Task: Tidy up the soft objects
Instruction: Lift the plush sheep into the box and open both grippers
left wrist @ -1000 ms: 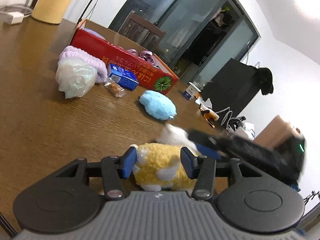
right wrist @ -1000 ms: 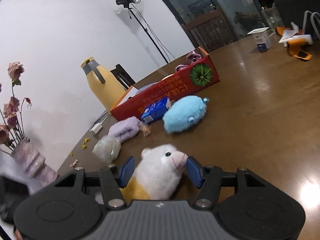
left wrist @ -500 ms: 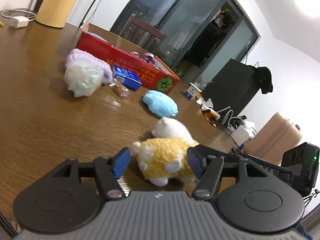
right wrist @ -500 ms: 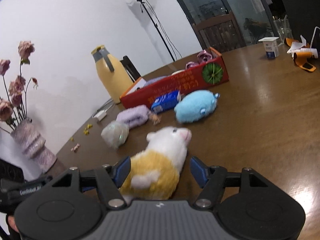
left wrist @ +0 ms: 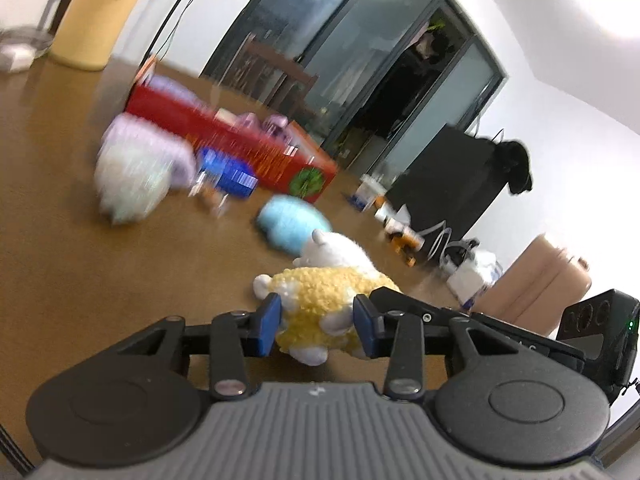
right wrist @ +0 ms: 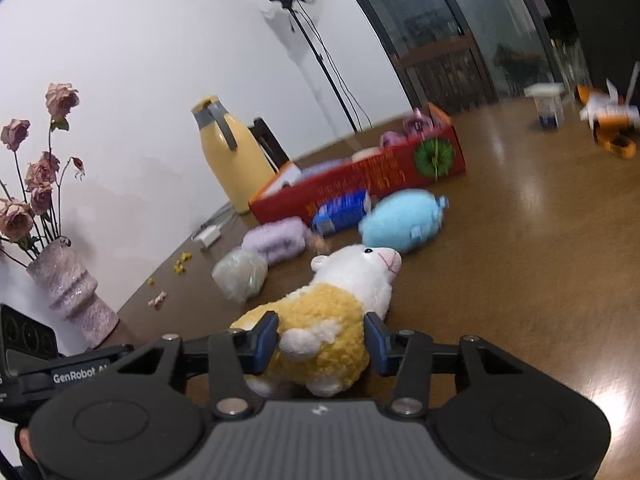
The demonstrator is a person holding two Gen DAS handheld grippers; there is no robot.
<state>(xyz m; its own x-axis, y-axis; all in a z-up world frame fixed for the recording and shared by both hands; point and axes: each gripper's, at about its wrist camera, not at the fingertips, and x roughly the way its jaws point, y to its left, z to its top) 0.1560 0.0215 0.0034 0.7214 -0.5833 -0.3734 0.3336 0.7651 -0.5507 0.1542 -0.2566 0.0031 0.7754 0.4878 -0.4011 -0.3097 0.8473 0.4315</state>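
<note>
Now both grippers are closing on the same lamb (right wrist: pixel 320 332) lying near on the table (right wrist: pixel 520 280): the left gripper (left wrist: pixel 316 326) has its pads against the yellow body, and the right gripper (right wrist: pixel 321 342) looks to be just touching it too. Judging by this, the pickup step is in hand; next, lift it toward the red box (right wrist: pixel 360 188) far behind the blue plush (right wrist: pixel 404 222)

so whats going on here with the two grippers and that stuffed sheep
A person is working both handheld grippers on one yellow and white plush sheep lying on the wooden table. The left gripper and right gripper are both closing around its yellow body. The other soft toys lie near the red box.
</note>
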